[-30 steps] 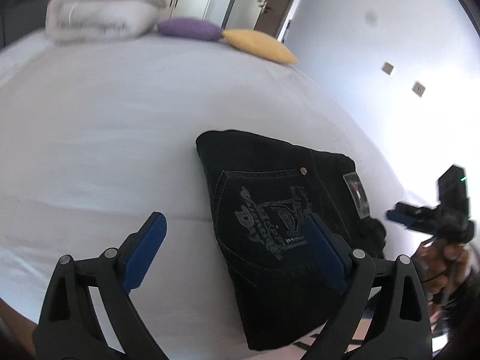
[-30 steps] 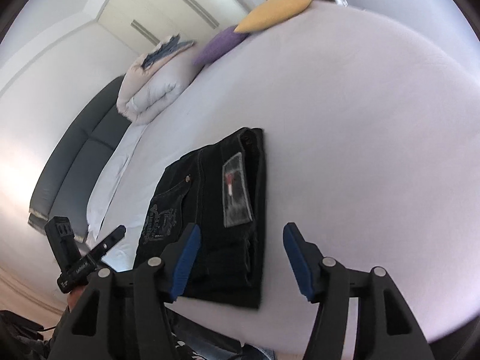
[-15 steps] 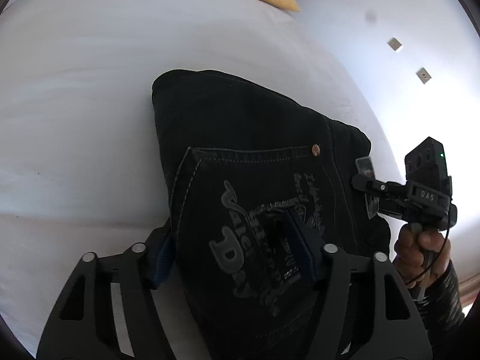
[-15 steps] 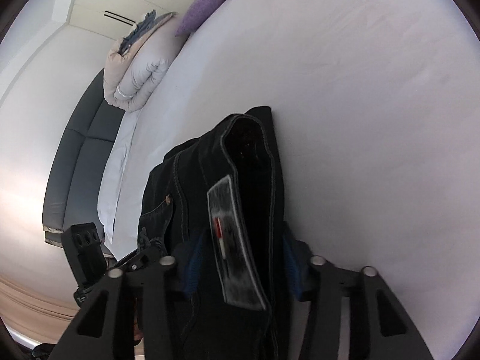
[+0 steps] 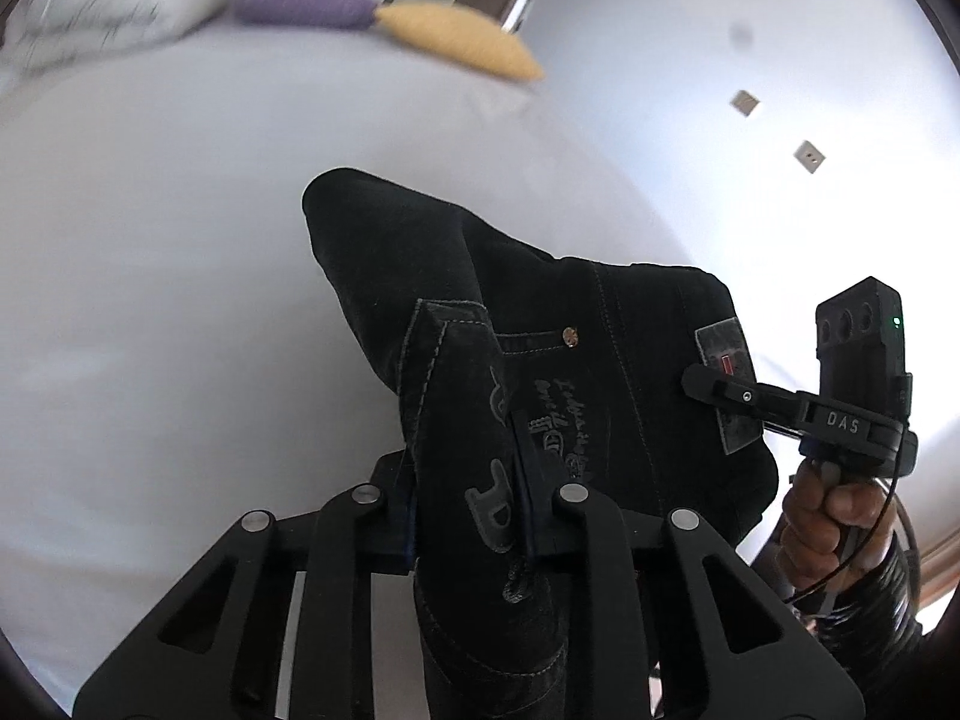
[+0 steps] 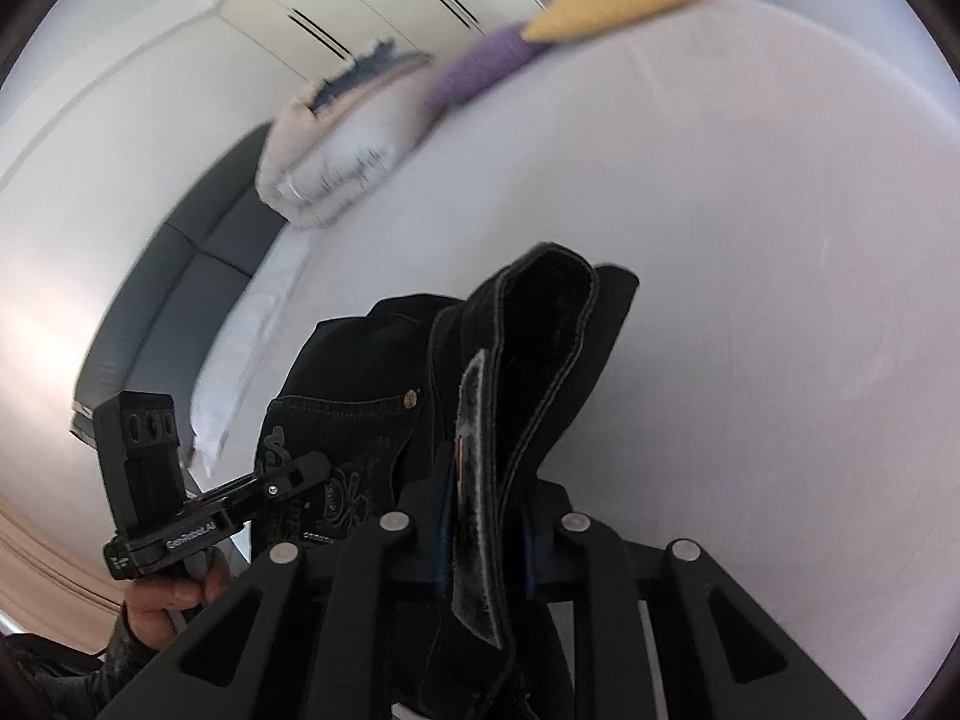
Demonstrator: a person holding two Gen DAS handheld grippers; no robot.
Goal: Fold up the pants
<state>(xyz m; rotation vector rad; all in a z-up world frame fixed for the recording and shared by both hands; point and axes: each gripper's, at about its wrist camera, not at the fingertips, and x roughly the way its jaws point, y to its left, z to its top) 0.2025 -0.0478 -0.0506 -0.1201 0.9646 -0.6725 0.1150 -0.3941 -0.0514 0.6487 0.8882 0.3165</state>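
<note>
Black folded pants (image 5: 600,324) lie on the white bed sheet (image 5: 150,300), their near edge raised and bunched. My left gripper (image 5: 468,492) is closing, its pads pressing the fabric at the printed back pocket. In the right wrist view the pants (image 6: 360,372) show their waistband looped upward. My right gripper (image 6: 486,534) is closing too, and it pinches the waistband with the grey label between its pads. Each gripper also shows in the other's view, held by a hand (image 5: 834,510) at the pants' side.
A purple cushion (image 5: 300,3), a yellow cushion (image 5: 456,39) and a folded white duvet (image 5: 102,18) lie at the bed's far end. A grey sofa (image 6: 180,300) stands beside the bed. A white wall with two sockets (image 5: 809,156) rises on the right.
Both grippers moved in over the pants from open and narrowed onto the fabric. The near edge of the pants has risen off the sheet and bunched up.
</note>
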